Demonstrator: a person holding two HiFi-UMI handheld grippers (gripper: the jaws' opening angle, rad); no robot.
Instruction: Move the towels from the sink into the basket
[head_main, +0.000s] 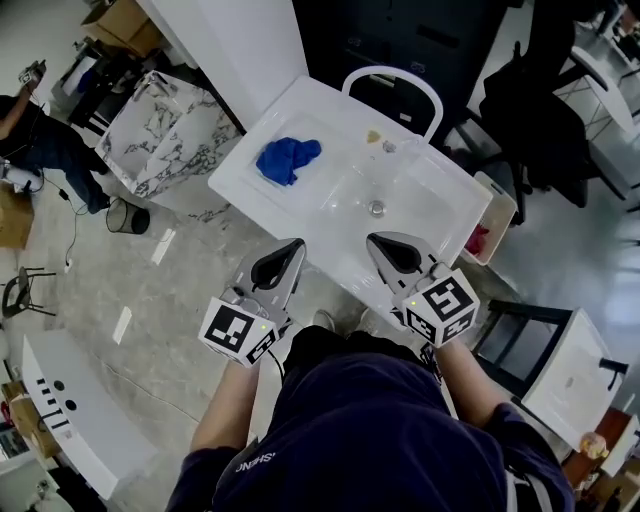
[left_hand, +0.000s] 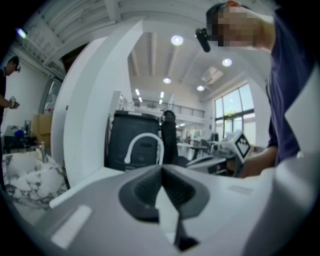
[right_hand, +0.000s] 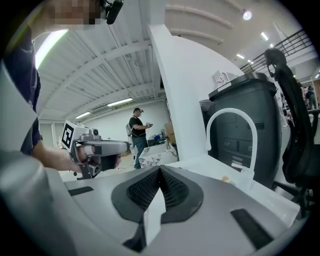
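Workshop hall, pale marbled floor, white sink (head_main: 330, 120) seen from above, white arched faucet (head_main: 392, 78) at far edge, drain (head_main: 376, 208) mid-basin. One blue towel (head_main: 287, 158) bunched in left part of sink, well apart from both tools. White basket (head_main: 499, 200) just beside sink's right end, something red (head_main: 478, 240) inside, too small to tell what. At near rim of sink, left gripper (head_main: 292, 245) and right gripper (head_main: 380, 241) side by side, tips pointing toward basin. Both clenched tight, pads meeting, nothing between them in either gripper view. Marble-patterned box (head_main: 160, 130) on floor left of sink. Person (head_main: 30, 135) in dark clothes at far left of head view.
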